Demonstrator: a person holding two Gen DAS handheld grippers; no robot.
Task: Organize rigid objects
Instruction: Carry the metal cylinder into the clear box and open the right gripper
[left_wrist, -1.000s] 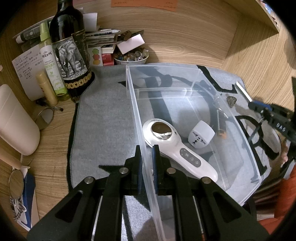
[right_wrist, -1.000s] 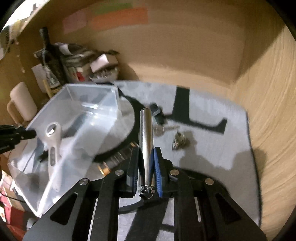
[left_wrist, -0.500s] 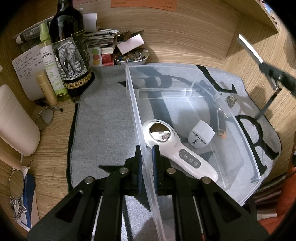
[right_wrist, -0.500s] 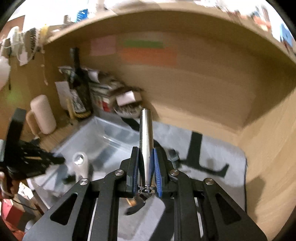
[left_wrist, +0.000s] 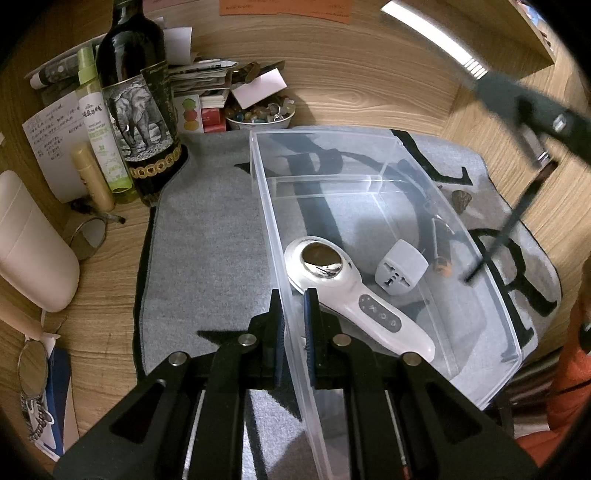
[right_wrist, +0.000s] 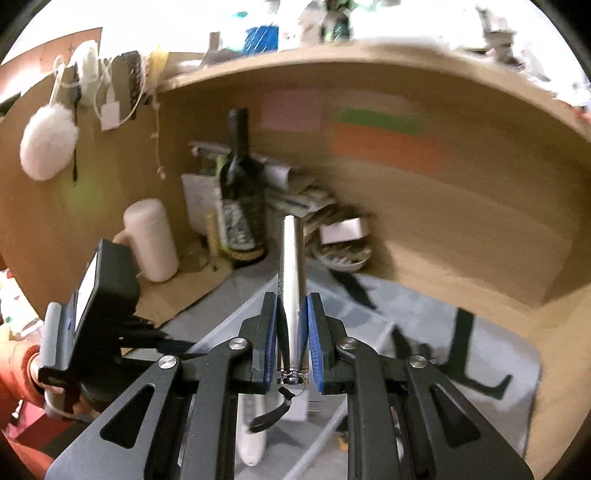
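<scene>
We saw the left gripper (left_wrist: 293, 314) clamped on the near wall of the clear plastic bin (left_wrist: 491, 317), which held a white handheld massager (left_wrist: 354, 295) and a white travel adapter (left_wrist: 400, 271); the right gripper (right_wrist: 291, 325) pinched a silver metal cylinder (right_wrist: 291, 266) above it.

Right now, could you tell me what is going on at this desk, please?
A person is sorting objects into a clear plastic bin on a grey mat. The left gripper is clamped on the bin's near wall. The right gripper holds a silver metal cylinder with a black strap, up in the air. A white handheld device and a white plug adapter lie in the bin.
</scene>
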